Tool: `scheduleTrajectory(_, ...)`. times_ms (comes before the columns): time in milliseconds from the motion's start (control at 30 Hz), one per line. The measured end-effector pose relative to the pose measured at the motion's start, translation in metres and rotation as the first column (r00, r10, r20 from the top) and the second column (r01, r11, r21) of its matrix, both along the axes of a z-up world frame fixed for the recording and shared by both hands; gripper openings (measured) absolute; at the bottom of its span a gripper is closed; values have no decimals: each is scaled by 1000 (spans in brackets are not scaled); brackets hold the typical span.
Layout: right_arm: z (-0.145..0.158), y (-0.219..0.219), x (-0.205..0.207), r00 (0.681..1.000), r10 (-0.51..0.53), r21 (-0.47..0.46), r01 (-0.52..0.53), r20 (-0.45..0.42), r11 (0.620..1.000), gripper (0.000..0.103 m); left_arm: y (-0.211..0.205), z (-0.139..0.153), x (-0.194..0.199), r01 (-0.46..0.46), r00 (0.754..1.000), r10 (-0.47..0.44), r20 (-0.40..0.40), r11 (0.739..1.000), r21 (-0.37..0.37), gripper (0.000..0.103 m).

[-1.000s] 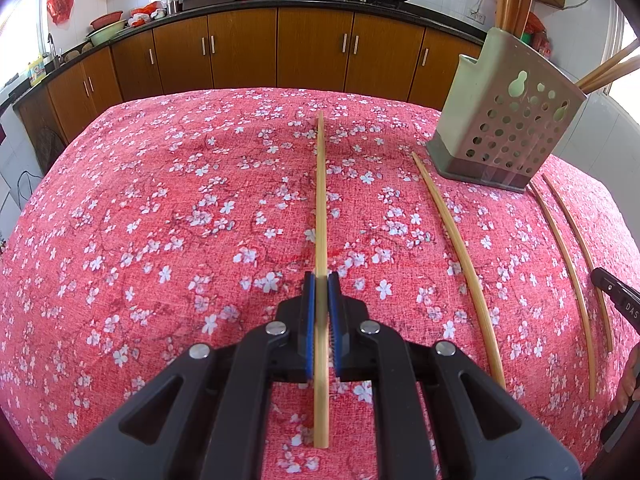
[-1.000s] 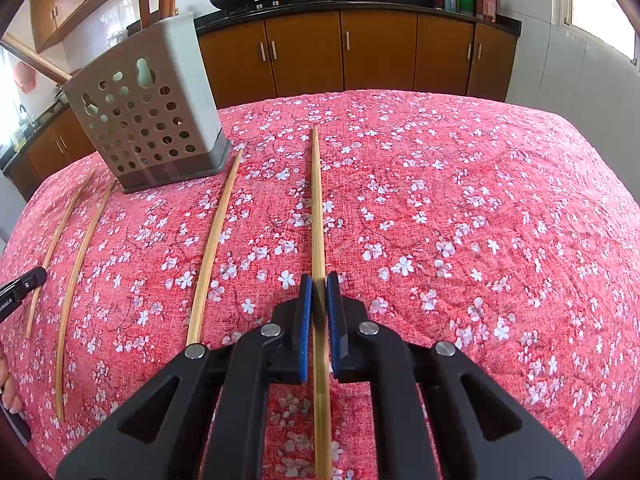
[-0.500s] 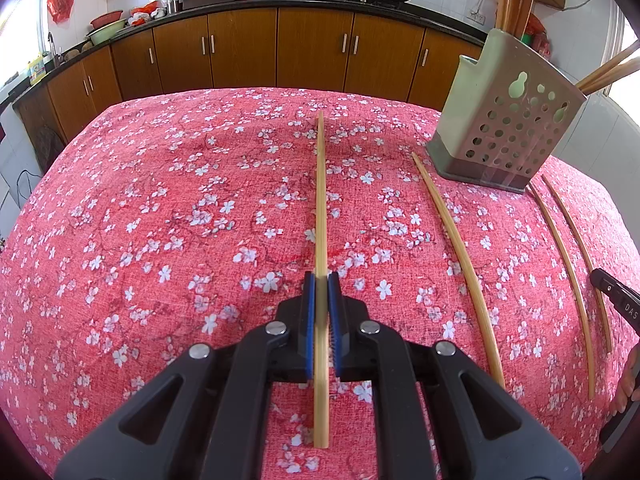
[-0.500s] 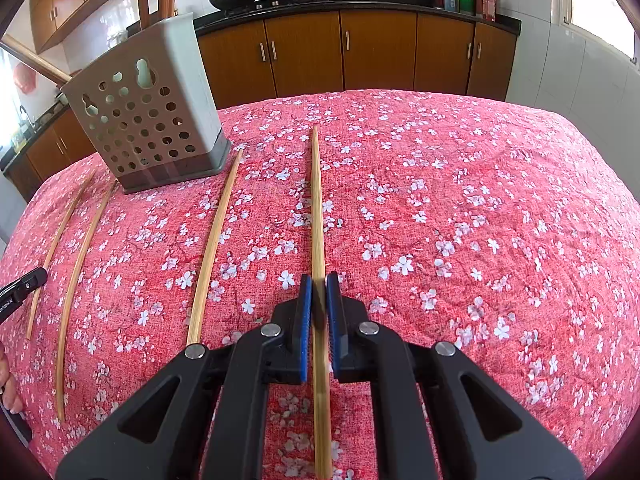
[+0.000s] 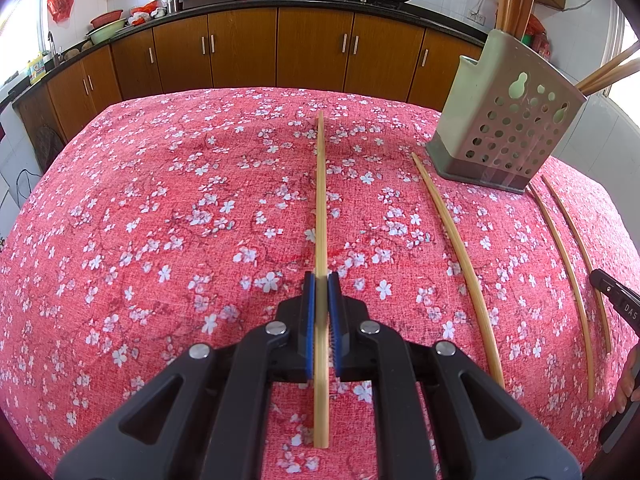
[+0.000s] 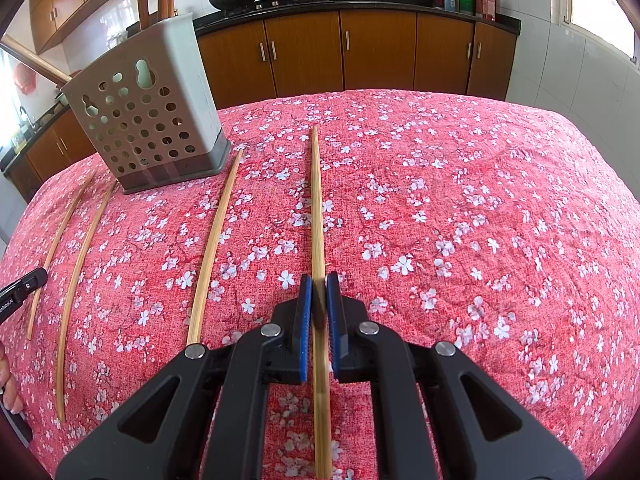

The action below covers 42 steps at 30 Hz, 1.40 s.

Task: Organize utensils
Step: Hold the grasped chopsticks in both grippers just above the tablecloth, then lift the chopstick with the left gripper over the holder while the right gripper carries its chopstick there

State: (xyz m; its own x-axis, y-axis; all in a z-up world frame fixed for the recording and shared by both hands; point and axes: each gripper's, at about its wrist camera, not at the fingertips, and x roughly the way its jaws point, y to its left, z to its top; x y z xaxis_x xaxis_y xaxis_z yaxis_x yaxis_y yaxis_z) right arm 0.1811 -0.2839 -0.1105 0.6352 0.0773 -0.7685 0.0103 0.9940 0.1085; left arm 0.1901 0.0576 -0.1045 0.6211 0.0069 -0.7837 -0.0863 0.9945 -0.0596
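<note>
In the left wrist view, the left gripper (image 5: 321, 280) fills the lower centre of the frame. Its two blue-padded fingers (image 5: 306, 320) are closed on a long bamboo chopstick (image 5: 320, 200), which runs straight up the middle of the frame over the red flowered tablecloth (image 5: 160, 220). The near end of this chopstick sticks out behind the fingers, low in the frame.

At the upper right stands a grey utensil holder (image 5: 508, 120) with round holes, and several chopsticks already stand in it. Below it, at the right, three more loose chopsticks lie on the cloth: one (image 5: 460, 264) near the centre-right and a pair (image 5: 568, 272) closer to the right edge. At the far right edge a black part of the other tool is visible.

In the right wrist view, the right gripper (image 6: 319, 278) is also in the lower centre. Its fingers (image 6: 305, 316) are clamped on a second chopstick (image 6: 317, 208), which points up the middle of the frame. The utensil holder (image 6: 148, 112) stands at the upper left, tilted in the fisheye picture. A loose chopstick (image 6: 214, 244) lies left of the held one, apart from it, with its far tip near the base of the holder. Two others (image 6: 76, 264) lie at the left edge.

Brown kitchen cabinets (image 6: 360, 52) cross the top of both views.
</note>
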Motion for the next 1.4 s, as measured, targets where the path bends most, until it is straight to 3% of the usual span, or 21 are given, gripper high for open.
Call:
scheduleTrajectory(300, 0, 0, 0, 1000, -1, -1, 1, 0, 1000, 9, 0, 1, 0, 1, 1000, -1, 0, 1000, 2, 11)
scheduleTrajectory(433, 0, 2, -8, 1000, 8, -13, -8, -6, 1000, 9, -6, 2, -4, 32, 999, -31, -10, 998, 55, 11)
scheduleTrajectory(833, 12, -5, -27, 1000, 16, 2, -16, 4, 1000, 8, -6, 8, -25, 60, 998, -60, -11, 995, 83, 8)
scheduleTrajectory(1033, 78, -10, -36, 979, 0, -12, 3, 204, 1000, 8, 1, 67, -32, 52, 990, -58, 129, 997, 49, 8)
scheduleTrajectory(1167, 115, -12, -40, 952, -9, 2, 9, 306, 1000, 8, 6, 113, -36, 38, 970, -42, 241, 999, 21, 8)
scheduleTrajectory(1400, 140, -16, -34, 928, -9, 18, 3, 372, 1000, 8, 12, 154, -34, 23, 944, -27, 329, 1000, 17, 8)
